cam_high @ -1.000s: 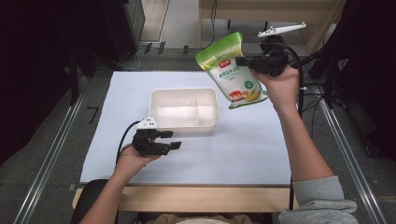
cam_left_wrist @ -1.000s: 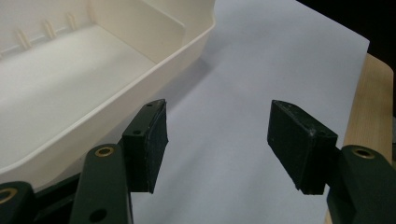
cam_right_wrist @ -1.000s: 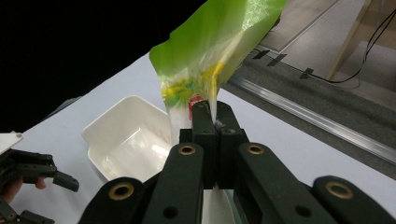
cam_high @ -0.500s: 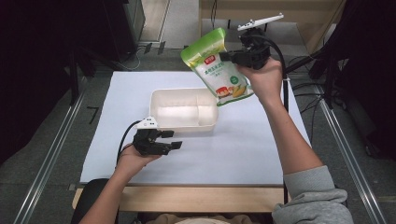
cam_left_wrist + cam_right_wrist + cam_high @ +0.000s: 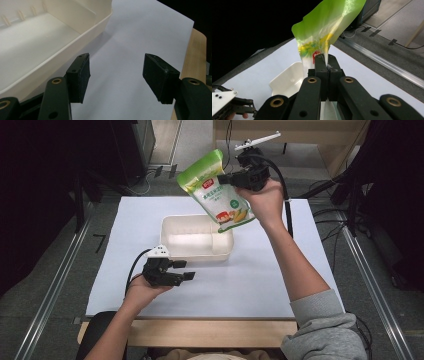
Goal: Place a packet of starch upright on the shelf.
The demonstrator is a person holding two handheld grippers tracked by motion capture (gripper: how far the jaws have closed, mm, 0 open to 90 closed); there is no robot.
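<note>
Sitting near the middle of the white sheet [image 5: 260, 280] is a cream plastic tray [image 5: 197, 237], a shallow box with a short dividing wall inside; both of its compartments are lying bare in the high view and in the left gripper view. Hanging in the air above the tray's far right corner is a green and white pouch [image 5: 216, 190], tilting with its green sealed end up and to the left, a red label and a picture of yellow corn on its face. The right gripper [image 5: 226, 179] is pinching the pouch at its edge, jaws pressing together on the film. The left gripper [image 5: 189, 276] is resting low on the sheet just in front of the tray, its jaws standing apart with nothing between them.
</note>
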